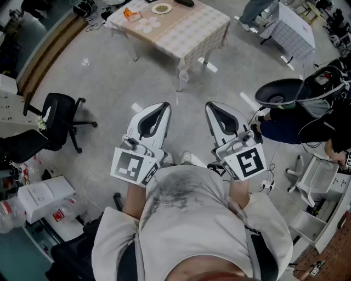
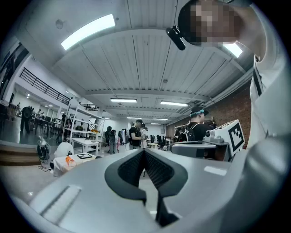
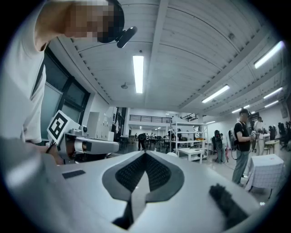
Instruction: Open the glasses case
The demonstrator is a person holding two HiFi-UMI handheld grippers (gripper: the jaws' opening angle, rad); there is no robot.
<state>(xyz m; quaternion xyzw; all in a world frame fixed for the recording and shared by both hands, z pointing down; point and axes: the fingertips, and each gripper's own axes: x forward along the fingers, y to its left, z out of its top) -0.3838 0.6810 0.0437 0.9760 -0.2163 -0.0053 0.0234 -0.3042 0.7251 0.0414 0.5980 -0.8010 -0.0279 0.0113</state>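
The person stands in the middle of the workshop floor with both tools held level in front of the chest, side by side and a little apart. The left gripper (image 1: 165, 105) has its jaws pressed together, tips meeting with nothing between them. The right gripper (image 1: 210, 104) is the same, its jaws drawn tight and empty. Both point toward a table (image 1: 189, 34) under a checked cloth, which stands well apart from them across bare concrete. On that table lie an orange packet (image 1: 131, 15), a white flower-shaped mat (image 1: 148, 23) and a small plate (image 1: 162, 8). At its far edge is a dark object (image 1: 184, 3) that may be the glasses case, though it is cut off by the edge of the head view and I cannot be sure. A black office chair (image 1: 58, 113) sits off to the person's left. A second cloth-covered table (image 1: 296, 30) stands farther away to the right.
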